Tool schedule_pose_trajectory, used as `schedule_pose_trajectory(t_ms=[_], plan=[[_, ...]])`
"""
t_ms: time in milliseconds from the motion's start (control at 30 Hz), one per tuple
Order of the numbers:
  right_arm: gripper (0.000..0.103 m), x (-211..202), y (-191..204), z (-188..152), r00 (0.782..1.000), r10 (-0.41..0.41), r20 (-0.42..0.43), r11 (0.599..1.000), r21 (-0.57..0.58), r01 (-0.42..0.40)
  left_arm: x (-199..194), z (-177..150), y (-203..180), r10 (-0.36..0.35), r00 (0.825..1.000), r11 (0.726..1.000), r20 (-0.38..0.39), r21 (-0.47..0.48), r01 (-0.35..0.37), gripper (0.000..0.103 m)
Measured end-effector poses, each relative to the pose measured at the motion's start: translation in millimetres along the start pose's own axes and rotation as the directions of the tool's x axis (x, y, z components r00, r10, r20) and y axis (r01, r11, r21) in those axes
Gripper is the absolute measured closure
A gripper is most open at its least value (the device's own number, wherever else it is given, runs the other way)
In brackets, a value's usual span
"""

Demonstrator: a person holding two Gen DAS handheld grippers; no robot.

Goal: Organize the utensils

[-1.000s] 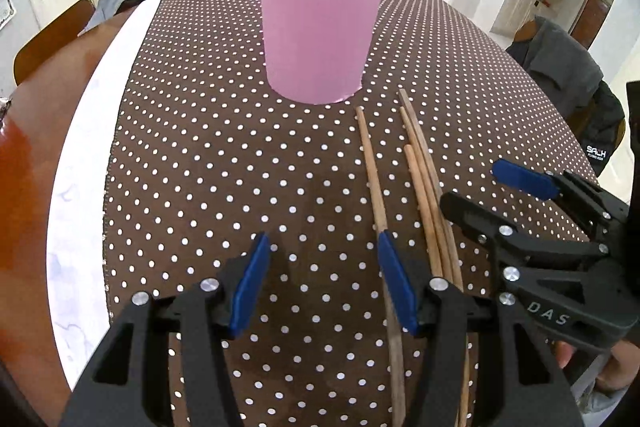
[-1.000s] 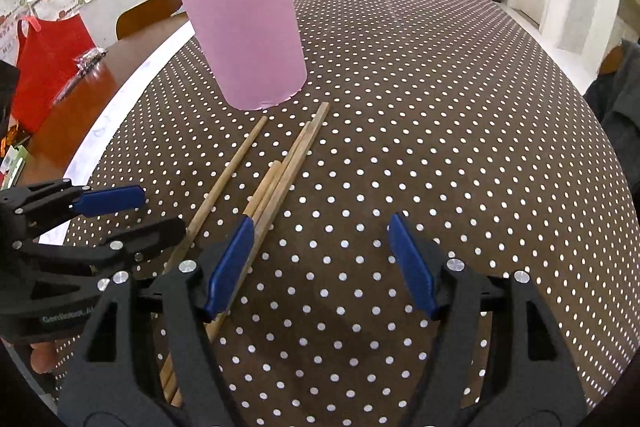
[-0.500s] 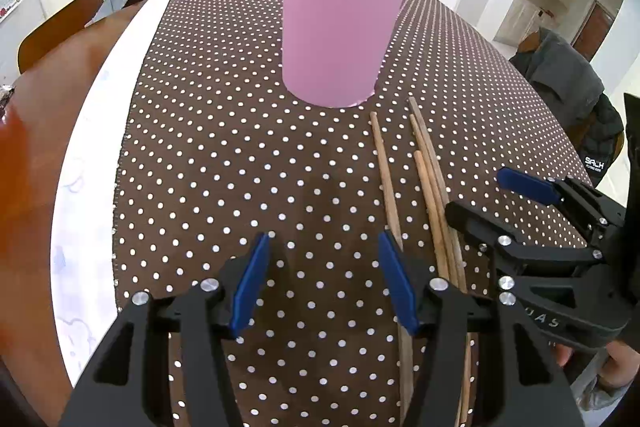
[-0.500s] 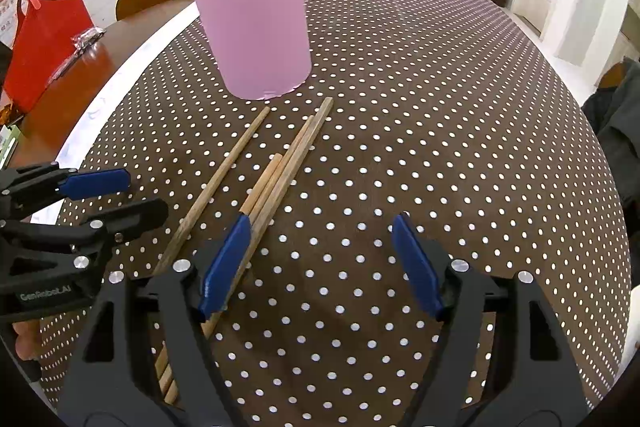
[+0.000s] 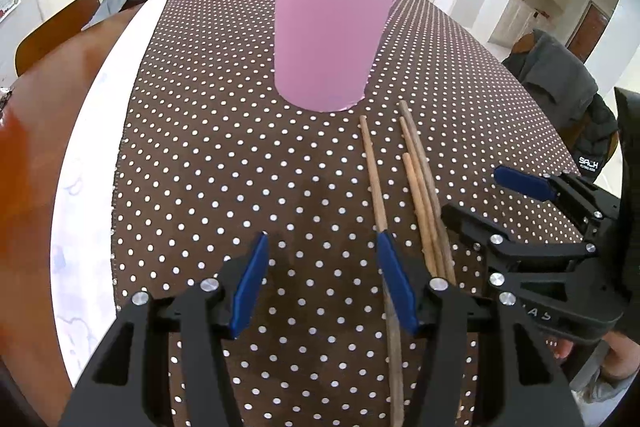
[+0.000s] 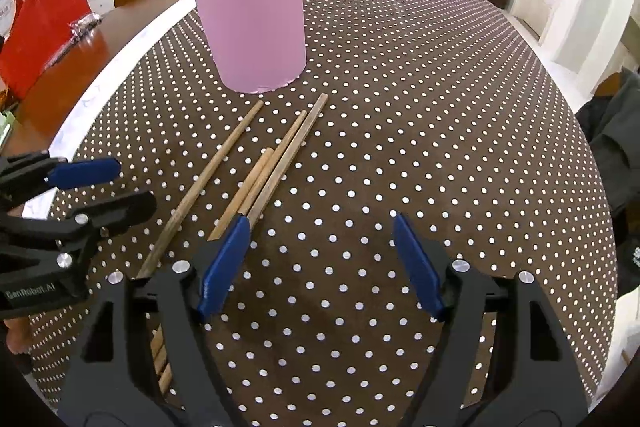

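Observation:
A pink cup (image 5: pixel 330 39) holding several wooden sticks stands on the dotted brown tablecloth; it also shows in the right wrist view (image 6: pixel 250 15). Several wooden chopsticks (image 5: pixel 416 183) lie loose on the cloth just in front of the cup, seen too in the right wrist view (image 6: pixel 260 179). My left gripper (image 5: pixel 322 273) is open and empty, just left of the chopsticks. My right gripper (image 6: pixel 320 259) is open and empty, just right of them. Each gripper shows in the other's view: the right gripper (image 5: pixel 496 199) and the left gripper (image 6: pixel 116 187).
The brown dotted tablecloth (image 5: pixel 208 155) covers a round wooden table (image 5: pixel 24 163) with a white strip along the cloth's left edge. A red bag (image 6: pixel 36 27) sits at the table's far left. Chairs draped with grey jackets (image 5: pixel 560 83) stand around the table.
Both grippers have drawn back slightly from the cup, still open. The cup and chopsticks have not moved on the cloth.

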State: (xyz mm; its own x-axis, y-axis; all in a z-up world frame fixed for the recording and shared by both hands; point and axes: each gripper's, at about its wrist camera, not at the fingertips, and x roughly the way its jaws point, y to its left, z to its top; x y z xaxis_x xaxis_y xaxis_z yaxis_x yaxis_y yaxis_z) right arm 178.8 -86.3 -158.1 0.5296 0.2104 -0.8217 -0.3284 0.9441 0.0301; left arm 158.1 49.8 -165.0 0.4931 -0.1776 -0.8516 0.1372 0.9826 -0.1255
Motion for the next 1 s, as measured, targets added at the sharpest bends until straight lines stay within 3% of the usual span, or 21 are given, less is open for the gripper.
schedule_pose_trajectory(t_ms=[167, 500, 1000], plan=[[0.03, 3.6, 3.0, -0.1, 1.0, 0.024, -0.005, 1.0, -0.002, -0.024, -0.5, -0.8, -0.2, 0.007, 1.0, 1.0, -0.003, 0.002, -0.007, 0.047], [0.03, 6.7, 13.4, 9.5, 1.0, -0.014, -0.023, 0.999, -0.036, 0.013, 0.3, -1.3, 0.6, -0.001, 1.0, 1.0, -0.007, -0.002, 0.001, 0.047], [0.029, 11.6, -0.2, 5.9, 0.996, 0.007, -0.092, 0.998, -0.068, -0.014, 12.3, 1.3, -16.8, -0.013, 0.999, 0.998, -0.044, 0.053, 0.015, 0.047]])
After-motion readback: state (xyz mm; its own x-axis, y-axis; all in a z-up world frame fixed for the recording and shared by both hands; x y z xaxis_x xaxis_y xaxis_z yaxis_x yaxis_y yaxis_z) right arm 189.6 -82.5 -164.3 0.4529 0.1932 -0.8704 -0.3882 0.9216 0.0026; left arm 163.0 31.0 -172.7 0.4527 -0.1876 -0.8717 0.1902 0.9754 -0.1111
